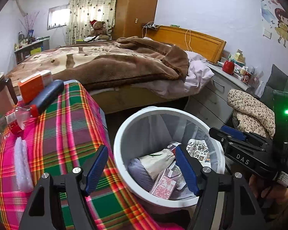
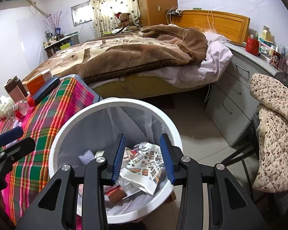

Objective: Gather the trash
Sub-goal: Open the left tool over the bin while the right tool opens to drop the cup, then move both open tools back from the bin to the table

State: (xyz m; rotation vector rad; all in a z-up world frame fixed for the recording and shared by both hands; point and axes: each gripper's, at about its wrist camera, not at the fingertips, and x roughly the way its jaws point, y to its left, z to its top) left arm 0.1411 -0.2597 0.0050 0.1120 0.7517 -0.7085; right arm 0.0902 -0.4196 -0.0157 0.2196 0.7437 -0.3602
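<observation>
Right claw [image 2: 142,157] over bin [image 2: 113,105], hand [image 1: 266,187] (left view only)

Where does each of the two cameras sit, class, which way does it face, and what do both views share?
Left wrist view: sits on the left hand-held gripper, looking forward and down over the plaid tablecloth edge and the white bin; its own open blue fingers show, plus the right hand-held gripper and a hand.
Right wrist view: sits on the right hand-held gripper, looking down into the bin; its open fingers show, with the left hand-held gripper at the left edge.
Shared: bin, tablecloth, bed.
</observation>
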